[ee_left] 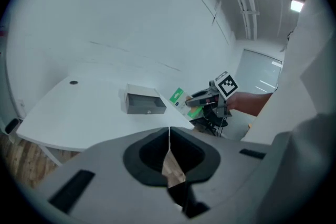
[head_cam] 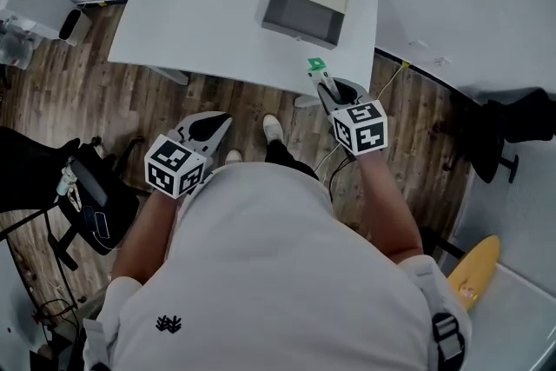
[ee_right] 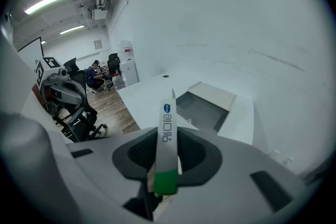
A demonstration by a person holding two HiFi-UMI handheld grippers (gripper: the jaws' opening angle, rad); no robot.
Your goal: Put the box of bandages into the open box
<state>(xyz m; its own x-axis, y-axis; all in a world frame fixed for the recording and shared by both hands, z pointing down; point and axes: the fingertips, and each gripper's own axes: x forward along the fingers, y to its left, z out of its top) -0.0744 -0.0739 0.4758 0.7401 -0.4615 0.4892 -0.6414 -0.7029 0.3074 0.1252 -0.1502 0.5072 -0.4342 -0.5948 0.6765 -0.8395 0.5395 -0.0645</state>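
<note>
Bandage box (ee_right: pixel 167 136) in R claw (head_cam: pixel 323 87), apart from open box (head_cam: pixel 300 13).

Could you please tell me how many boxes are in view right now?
2. The open box sits on the table; the bandage box is clamped in the right gripper, near the table's edge. None seem hidden.

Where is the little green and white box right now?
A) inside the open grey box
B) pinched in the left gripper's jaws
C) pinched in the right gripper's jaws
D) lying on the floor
C: the right gripper view shows the jaws of the right gripper closed on the thin box of bandages, short of the open box on the white table.
</note>
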